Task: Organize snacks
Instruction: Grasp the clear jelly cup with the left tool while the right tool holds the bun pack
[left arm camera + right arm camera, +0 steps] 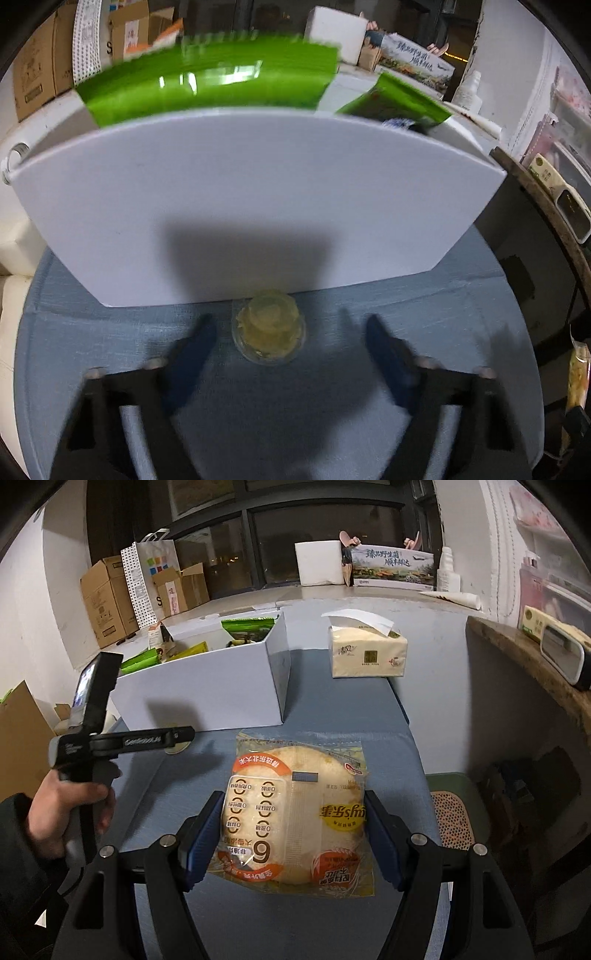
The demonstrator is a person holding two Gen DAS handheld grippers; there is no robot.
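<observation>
A small clear jelly cup sits on the blue cloth against the white box. My left gripper is open, its blue fingers either side of the cup and apart from it. Green snack packets stick out of the box. In the right wrist view my right gripper has its pads against both sides of a bagged bread lying on the cloth. The white box stands behind it at the left with packets inside. The left gripper reaches toward the box base.
A tissue pack stands on the cloth at the back right. A wooden shelf runs along the right. Cardboard boxes and a paper bag stand at the back left. A woven stool is below the table's right edge.
</observation>
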